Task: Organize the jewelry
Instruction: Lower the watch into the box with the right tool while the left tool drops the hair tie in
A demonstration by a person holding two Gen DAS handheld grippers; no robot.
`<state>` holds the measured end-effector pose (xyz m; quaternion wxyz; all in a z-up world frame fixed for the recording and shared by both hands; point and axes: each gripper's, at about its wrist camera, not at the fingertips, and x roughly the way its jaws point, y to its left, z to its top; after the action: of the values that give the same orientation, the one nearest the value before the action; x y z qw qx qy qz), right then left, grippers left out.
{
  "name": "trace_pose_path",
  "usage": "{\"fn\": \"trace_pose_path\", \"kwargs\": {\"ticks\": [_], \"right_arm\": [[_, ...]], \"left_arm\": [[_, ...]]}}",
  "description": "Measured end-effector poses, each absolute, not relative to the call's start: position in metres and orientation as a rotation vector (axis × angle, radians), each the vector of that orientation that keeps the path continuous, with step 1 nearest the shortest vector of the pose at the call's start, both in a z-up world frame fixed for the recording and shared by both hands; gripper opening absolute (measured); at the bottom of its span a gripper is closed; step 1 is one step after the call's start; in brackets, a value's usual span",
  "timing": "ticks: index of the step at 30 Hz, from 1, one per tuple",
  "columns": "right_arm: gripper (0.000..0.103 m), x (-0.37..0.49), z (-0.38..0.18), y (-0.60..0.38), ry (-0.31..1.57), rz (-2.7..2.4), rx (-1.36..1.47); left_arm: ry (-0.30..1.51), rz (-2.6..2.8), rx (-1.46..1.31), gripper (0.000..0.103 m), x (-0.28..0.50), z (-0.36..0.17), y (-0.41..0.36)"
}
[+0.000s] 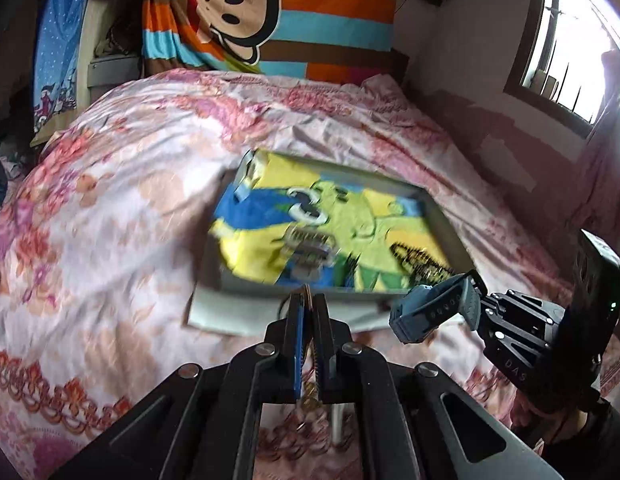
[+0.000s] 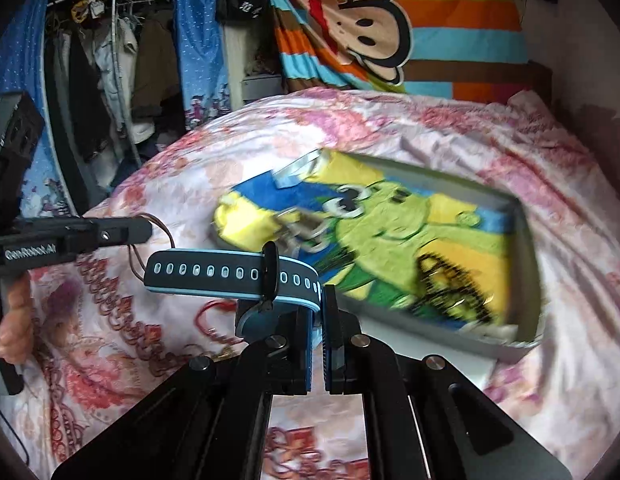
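Floral bedding [image 1: 110, 200] carries a grey tray [image 1: 450, 232] lined with a cartoon cloth [image 1: 350, 220], and over its near edge the left hand-held gripper [image 1: 309, 300] pinches a thin chain [image 1: 310, 394] while the right hand-held gripper [image 2: 320, 300] clamps a watch [image 2: 230, 272].
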<state>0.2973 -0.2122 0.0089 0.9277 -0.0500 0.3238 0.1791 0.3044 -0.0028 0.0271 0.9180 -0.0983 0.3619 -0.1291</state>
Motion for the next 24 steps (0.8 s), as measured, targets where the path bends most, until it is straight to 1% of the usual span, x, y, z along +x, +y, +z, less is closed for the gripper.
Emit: {"fn": "trace_pose_path", "kwargs": {"ticks": [6,9,13,24], "right_arm": [[0.004,0.334,0.035,-0.256,0.644,0.229,-0.039],[0.004,0.351,0.037,-0.276,0.634,0.169,0.009],[0.004,0.369,0.024,-0.296,0.656,0.13,0.068],[0.005,0.38,-0.025,-0.311,0.715,0.117,0.027]], "left_arm": [[0.696,-0.311,-0.241,0.005,0.341,0.047,-0.032],[0.697,-0.332,-0.26,0.005,0.361,0.046,-0.05],[0.701,-0.37,-0.29,0.005,0.379,0.034,-0.072],[0.774,-0.369,-0.274,0.005,0.4,-0.016,-0.107]]}}
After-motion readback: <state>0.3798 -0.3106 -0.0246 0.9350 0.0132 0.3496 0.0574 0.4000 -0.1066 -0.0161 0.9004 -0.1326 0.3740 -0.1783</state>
